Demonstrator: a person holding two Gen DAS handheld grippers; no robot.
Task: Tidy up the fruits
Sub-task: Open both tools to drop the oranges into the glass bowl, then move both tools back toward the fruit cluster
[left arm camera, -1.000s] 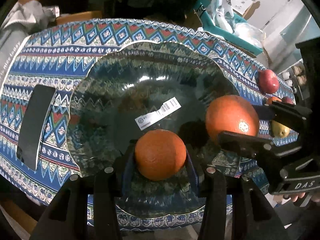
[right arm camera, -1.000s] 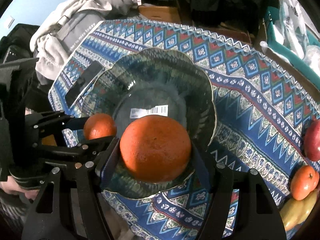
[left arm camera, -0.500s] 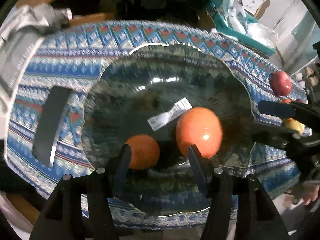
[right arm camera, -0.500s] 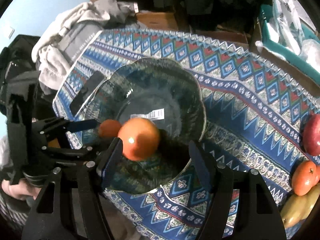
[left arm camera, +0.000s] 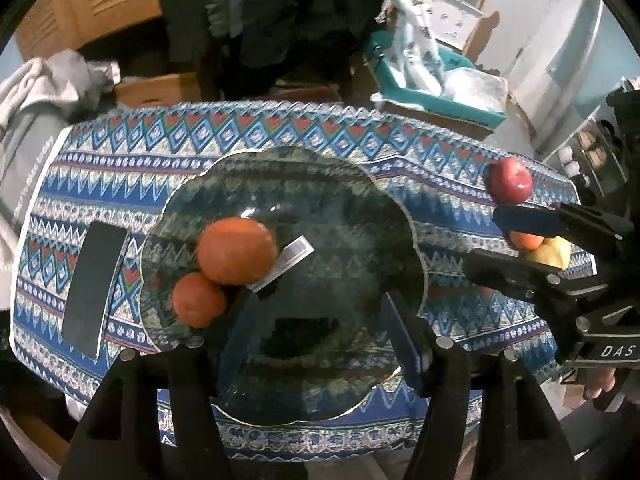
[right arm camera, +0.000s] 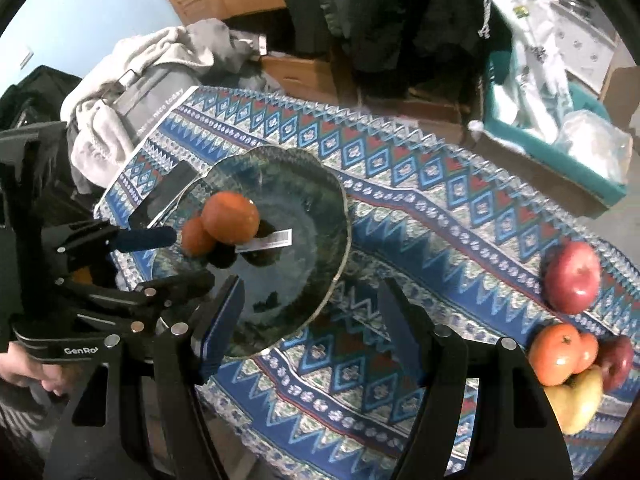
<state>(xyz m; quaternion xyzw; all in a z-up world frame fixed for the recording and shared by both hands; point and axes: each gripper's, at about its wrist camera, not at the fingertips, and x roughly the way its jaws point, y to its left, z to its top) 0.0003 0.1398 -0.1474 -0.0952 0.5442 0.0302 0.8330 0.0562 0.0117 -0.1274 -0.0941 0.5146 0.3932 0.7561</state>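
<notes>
Tongs empty, agape; bowl holds two oranges.

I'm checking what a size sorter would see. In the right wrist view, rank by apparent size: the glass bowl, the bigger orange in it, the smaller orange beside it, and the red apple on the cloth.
1. Glass bowl, by far.
2. Red apple and bigger orange: look alike, and the apple lies nearer the camera, so no ranking.
3. Smaller orange.
</notes>
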